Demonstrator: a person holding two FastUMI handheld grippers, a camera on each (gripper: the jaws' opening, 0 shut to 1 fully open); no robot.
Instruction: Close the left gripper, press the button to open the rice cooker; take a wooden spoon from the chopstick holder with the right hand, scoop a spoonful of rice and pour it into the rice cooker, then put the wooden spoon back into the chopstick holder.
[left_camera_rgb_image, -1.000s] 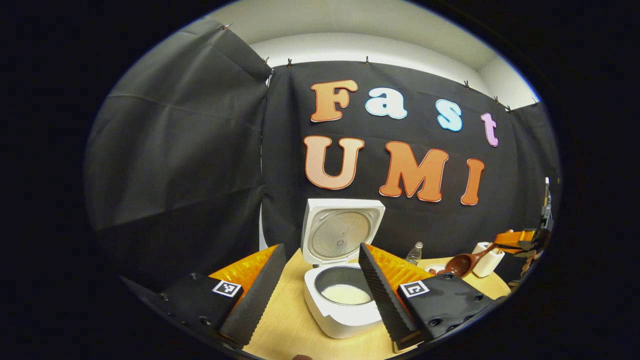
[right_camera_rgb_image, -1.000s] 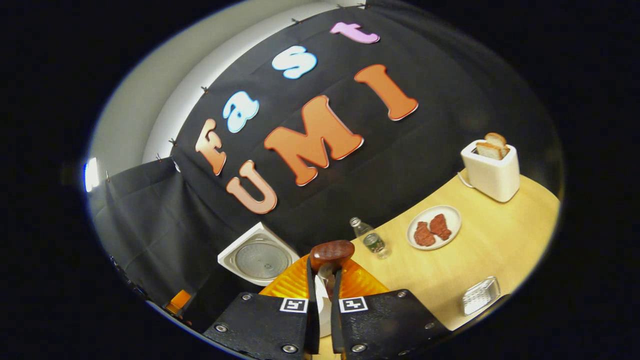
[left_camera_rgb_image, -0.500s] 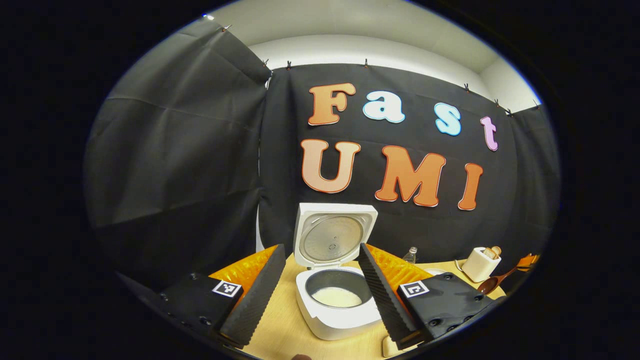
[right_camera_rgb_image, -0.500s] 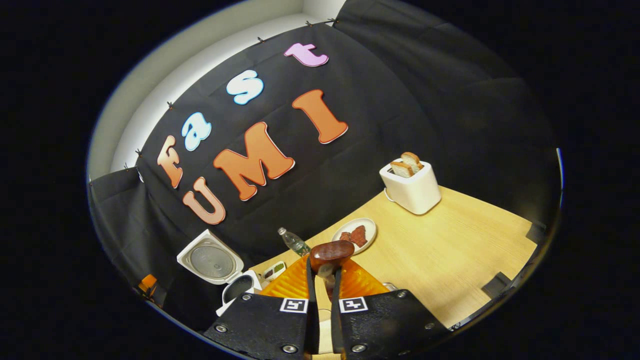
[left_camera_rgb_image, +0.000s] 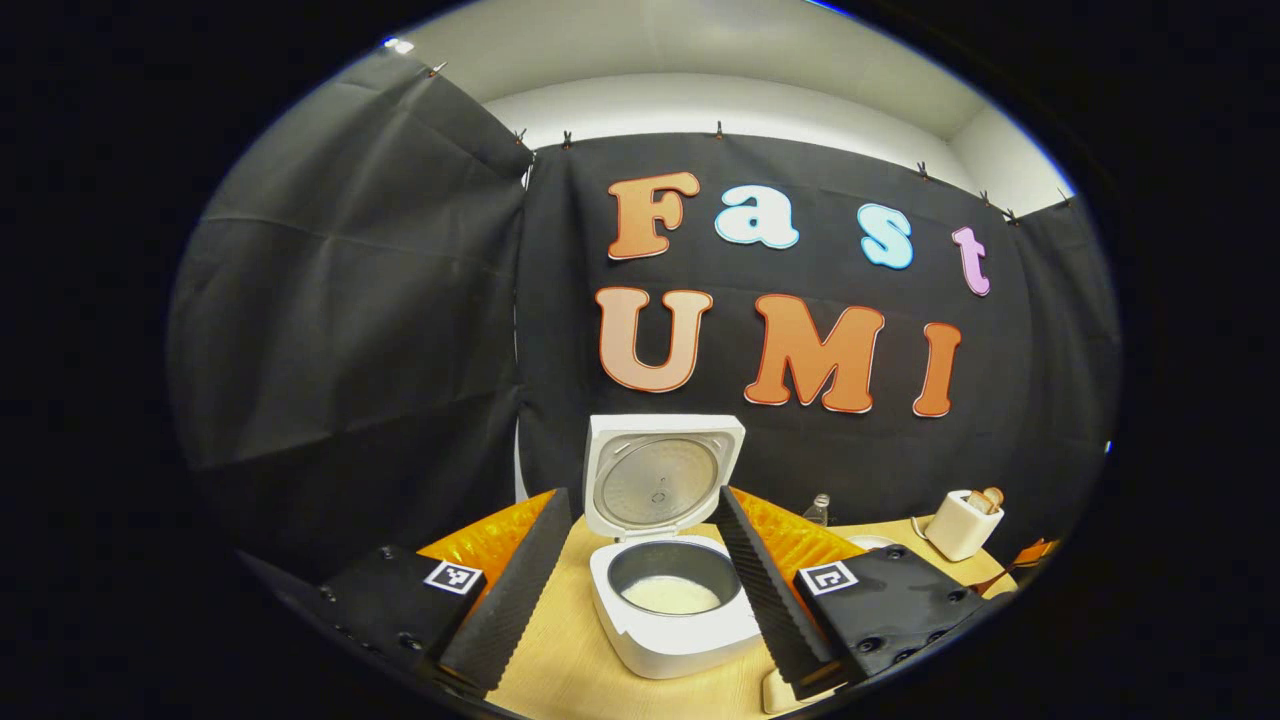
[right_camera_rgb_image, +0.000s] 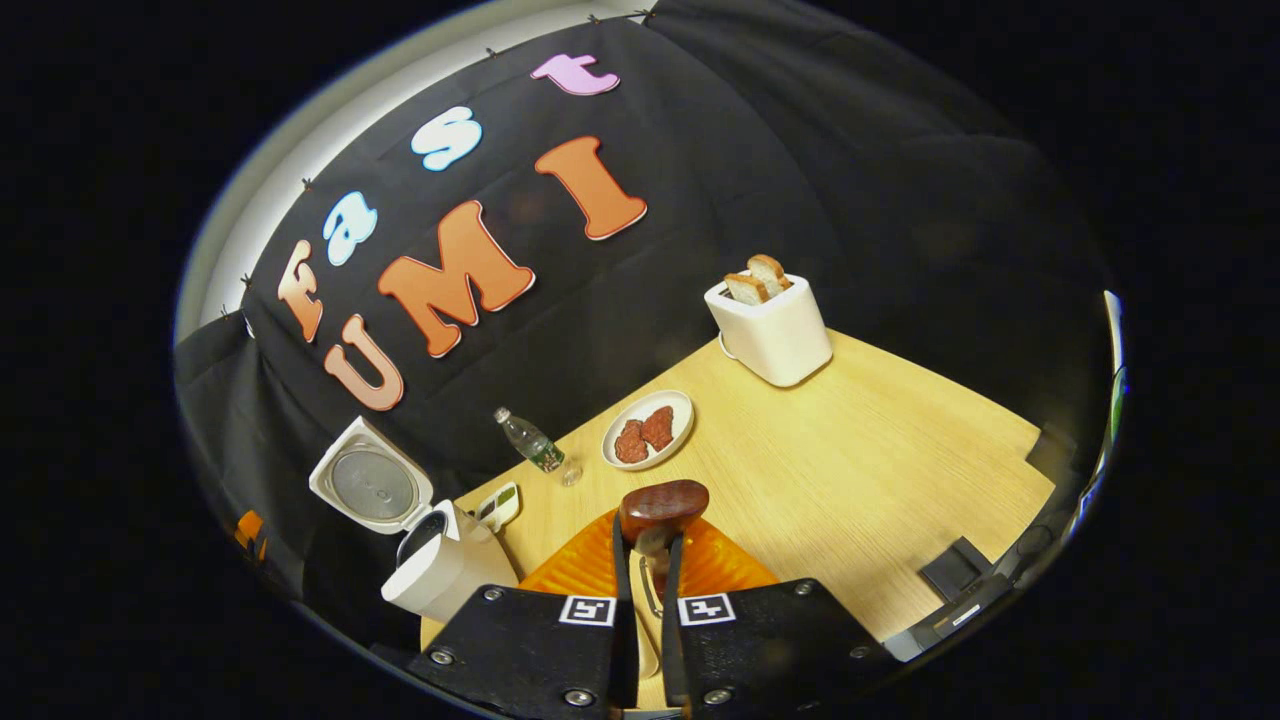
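- My left claw (left_camera_rgb_image: 640, 585) stands wide open, its two fingers well apart, with the cooker (left_camera_rgb_image: 672, 600) framed in the gap between them.
- The cooker's lid (left_camera_rgb_image: 662, 478) is up and upright against the wall; white rice lies low in the pot.
- My right claw (right_camera_rgb_image: 647, 560) is clamped on the spoon (right_camera_rgb_image: 663, 503), both fingers pressing its handle; the bowl sticks out just past the fingertips.
- From the right gripper view the cooker sits far to the left at the worktop (right_camera_rgb_image: 860, 470) edge, a bottle (right_camera_rgb_image: 531, 441) and a plate (right_camera_rgb_image: 650, 428) farther back.
- A toaster (right_camera_rgb_image: 768, 325) stands near the wall, well apart from the plate.
- The worktop to the right of the spoon is bare wood out to its front edge.
- I cannot tell where the chopstick holder is.
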